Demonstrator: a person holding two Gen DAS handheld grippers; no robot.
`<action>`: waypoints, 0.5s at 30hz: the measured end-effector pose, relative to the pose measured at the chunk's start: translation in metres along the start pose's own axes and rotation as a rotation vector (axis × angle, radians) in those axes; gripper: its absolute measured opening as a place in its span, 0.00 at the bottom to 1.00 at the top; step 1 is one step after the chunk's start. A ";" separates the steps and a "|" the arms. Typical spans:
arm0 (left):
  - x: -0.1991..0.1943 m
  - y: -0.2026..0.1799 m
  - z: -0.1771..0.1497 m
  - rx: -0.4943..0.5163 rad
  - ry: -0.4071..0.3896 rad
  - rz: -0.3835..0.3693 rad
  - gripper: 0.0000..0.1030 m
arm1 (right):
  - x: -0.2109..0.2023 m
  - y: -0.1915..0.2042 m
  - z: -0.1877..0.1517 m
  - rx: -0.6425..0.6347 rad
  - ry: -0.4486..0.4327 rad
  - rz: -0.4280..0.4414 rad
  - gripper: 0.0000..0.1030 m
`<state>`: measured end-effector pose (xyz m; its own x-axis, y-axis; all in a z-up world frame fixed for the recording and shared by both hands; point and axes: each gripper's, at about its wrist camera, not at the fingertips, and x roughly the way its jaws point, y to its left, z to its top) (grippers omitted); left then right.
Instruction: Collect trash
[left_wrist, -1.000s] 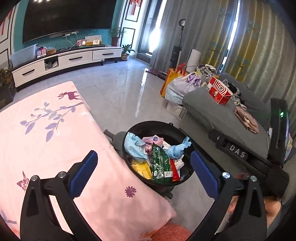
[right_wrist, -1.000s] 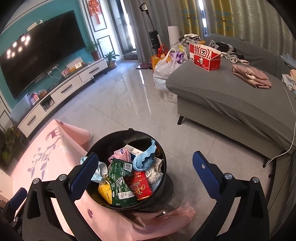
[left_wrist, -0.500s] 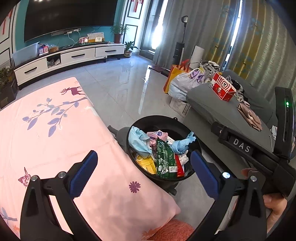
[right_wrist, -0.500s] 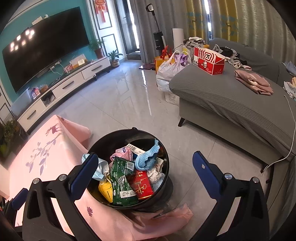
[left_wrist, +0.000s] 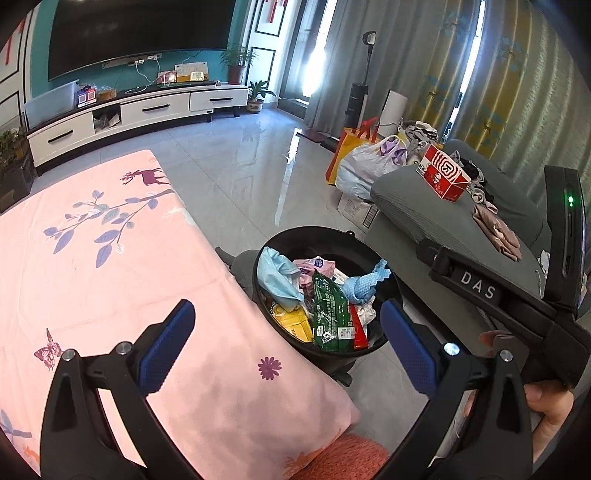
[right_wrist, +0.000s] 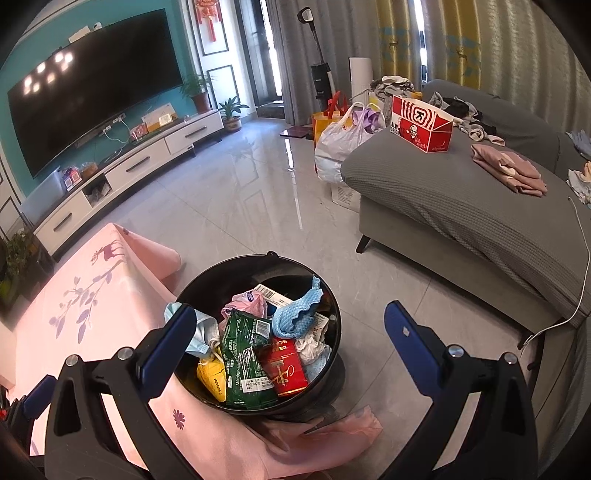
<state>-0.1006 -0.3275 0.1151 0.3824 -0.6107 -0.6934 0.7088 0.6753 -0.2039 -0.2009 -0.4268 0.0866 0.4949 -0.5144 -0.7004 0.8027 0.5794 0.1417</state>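
Note:
A black round bin (left_wrist: 391, 295) (right_wrist: 332, 295) stands on the floor beside the pink-clothed table (left_wrist: 110, 277) (right_wrist: 92, 295). It holds a green wrapper (left_wrist: 328, 314) (right_wrist: 243, 350), a red pack (right_wrist: 286, 367), a yellow packet (left_wrist: 293, 321), a blue cloth (right_wrist: 295, 317) and a face mask (left_wrist: 273, 273). My left gripper (left_wrist: 288, 347) hangs open above the table's corner, nothing between its blue pads. My right gripper (right_wrist: 290, 350) is open too, over the bin's near rim. The right gripper's body (left_wrist: 517, 302), held by a hand (left_wrist: 550, 402), shows in the left wrist view.
A grey sofa (right_wrist: 480, 206) with a red-and-white box (right_wrist: 421, 125) and folded clothes stands right of the bin. Filled bags (right_wrist: 340, 136) sit on the floor beyond it. A white TV cabinet (left_wrist: 129, 118) lines the far wall. Glossy tiled floor (right_wrist: 258, 192) lies between.
Both grippers have risen and drawn back a little from the bin, which looks slightly smaller now. Both stayed open and the trash in the bin has not shifted.

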 end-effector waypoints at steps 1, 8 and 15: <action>0.000 0.001 0.000 -0.003 0.002 -0.002 0.97 | 0.000 0.001 0.000 -0.002 0.001 -0.003 0.97; 0.002 0.007 -0.002 -0.021 0.008 0.005 0.97 | 0.001 0.003 -0.001 -0.011 0.005 -0.014 0.97; 0.004 0.011 -0.005 -0.035 0.021 0.007 0.97 | 0.002 0.003 -0.003 -0.017 0.005 -0.023 0.97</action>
<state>-0.0941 -0.3203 0.1069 0.3747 -0.5975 -0.7089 0.6850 0.6937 -0.2226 -0.1986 -0.4248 0.0837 0.4748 -0.5241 -0.7071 0.8080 0.5780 0.1141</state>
